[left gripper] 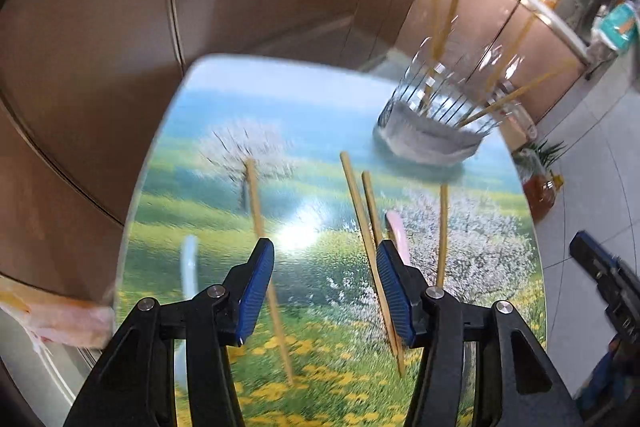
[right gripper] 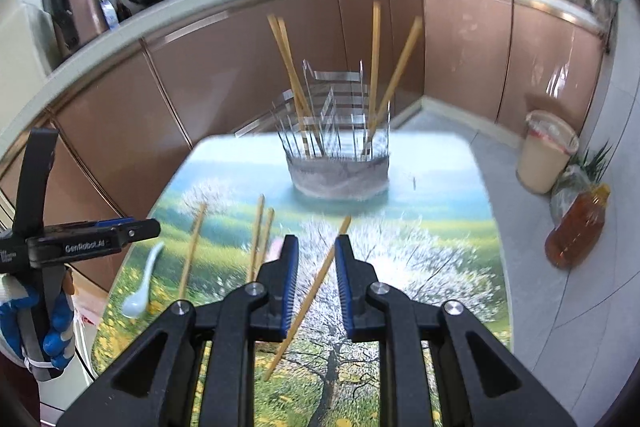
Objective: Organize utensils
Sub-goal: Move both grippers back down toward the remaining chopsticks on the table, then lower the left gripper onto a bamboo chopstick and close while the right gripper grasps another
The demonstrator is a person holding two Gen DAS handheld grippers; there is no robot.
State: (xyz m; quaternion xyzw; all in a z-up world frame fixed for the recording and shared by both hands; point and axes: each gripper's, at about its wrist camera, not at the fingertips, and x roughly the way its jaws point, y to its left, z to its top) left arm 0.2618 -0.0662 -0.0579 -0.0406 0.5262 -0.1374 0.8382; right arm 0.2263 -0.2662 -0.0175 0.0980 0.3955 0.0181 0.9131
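While wire utensil holder (right gripper: 338,163) stands at far end of landscape-print table (right gripper: 460,195) with four chopsticks upright inside, right gripper (right gripper: 316,267) hovers, fingers parted, straddling loose chopstick (right gripper: 316,287) without touching. Left gripper (left gripper: 324,291) spread wide, empty. White spoon (right gripper: 140,291) and three more chopsticks lie nearer than holder.

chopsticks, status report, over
Left tool open, empty. Right tool open, straddling one loose chopstick on table. Four chopsticks upright in wire holder; four loose, plus white spoon. Nothing in the way.
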